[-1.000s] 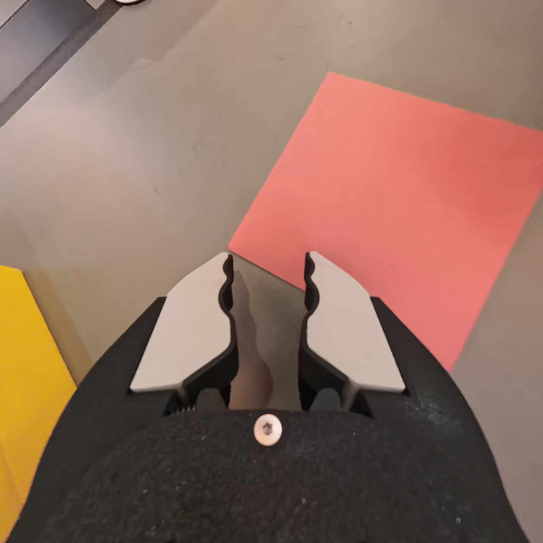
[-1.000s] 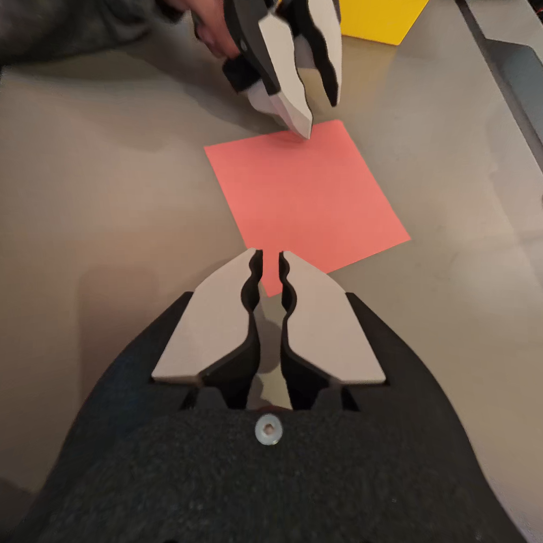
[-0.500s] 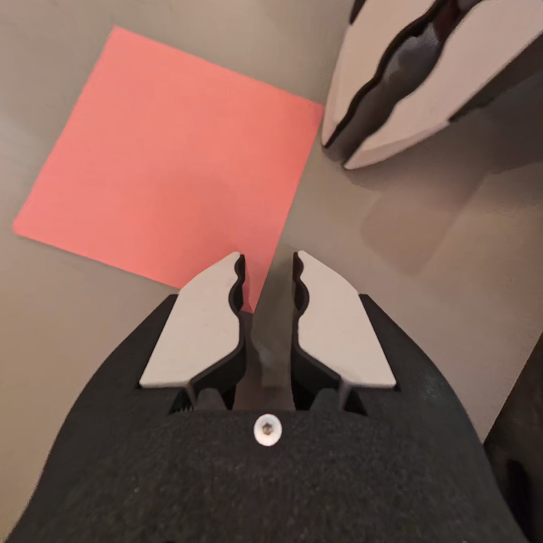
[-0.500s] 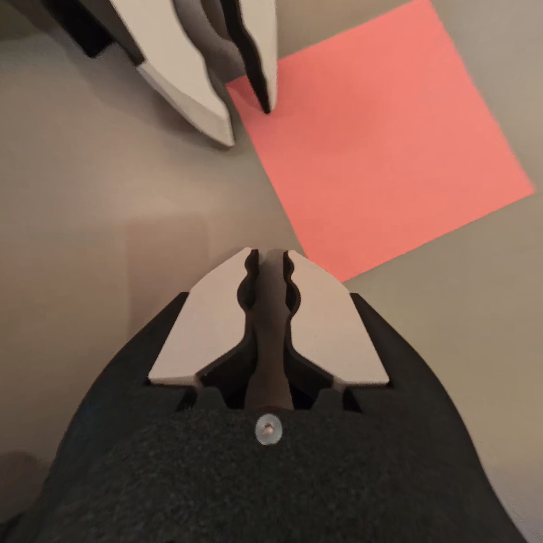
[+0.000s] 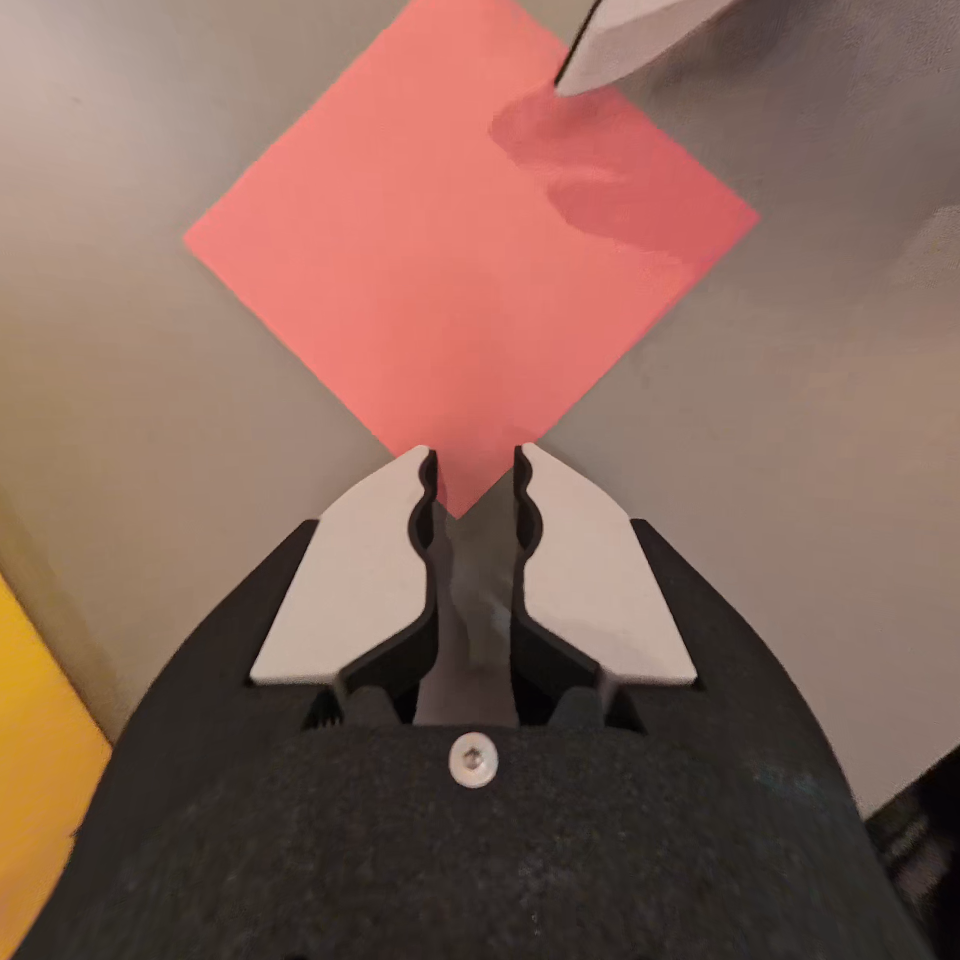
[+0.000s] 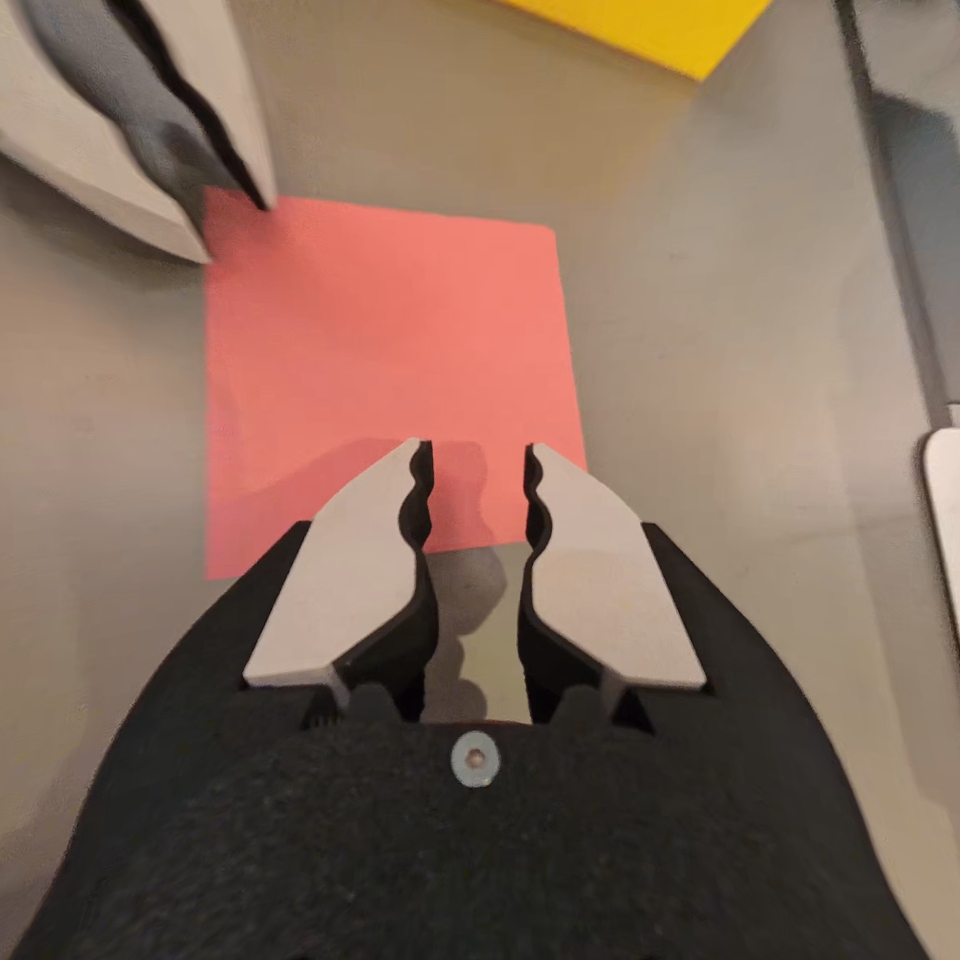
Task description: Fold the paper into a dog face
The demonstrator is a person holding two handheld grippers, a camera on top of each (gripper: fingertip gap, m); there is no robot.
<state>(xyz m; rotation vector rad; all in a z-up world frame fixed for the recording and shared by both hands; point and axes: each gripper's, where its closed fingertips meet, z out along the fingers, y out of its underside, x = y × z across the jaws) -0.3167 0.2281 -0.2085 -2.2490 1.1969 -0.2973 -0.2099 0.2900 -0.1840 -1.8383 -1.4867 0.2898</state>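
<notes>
A square pink paper (image 5: 452, 270) lies flat and unfolded on the grey table (image 5: 130, 363). In the left wrist view it sits as a diamond, and its near corner lies between the fingers of my open left gripper (image 5: 475, 454). The right gripper's tip shows at the top right of that view, over the paper's far right edge. In the right wrist view the paper (image 6: 374, 332) lies ahead, and my open right gripper (image 6: 478, 449) hovers over its near right part. The left gripper (image 6: 228, 218) shows at the paper's far left corner there.
A yellow sheet (image 6: 654, 31) lies at the far side of the table in the right wrist view, and at the lower left in the left wrist view (image 5: 36, 743). A pale object (image 6: 943, 545) lies at the right edge. A dark edge (image 5: 914, 852) runs at the lower right. Across from one pair of fingers to the other is roughly 12 cm. To reach the pale object (image 6: 943, 545) in a straight line is about 30 cm for my right fingers, about 40 cm for my left.
My left gripper has swung round so that the paper's corner lies between its fingers. My right gripper has moved over the paper's near edge and opened wider.
</notes>
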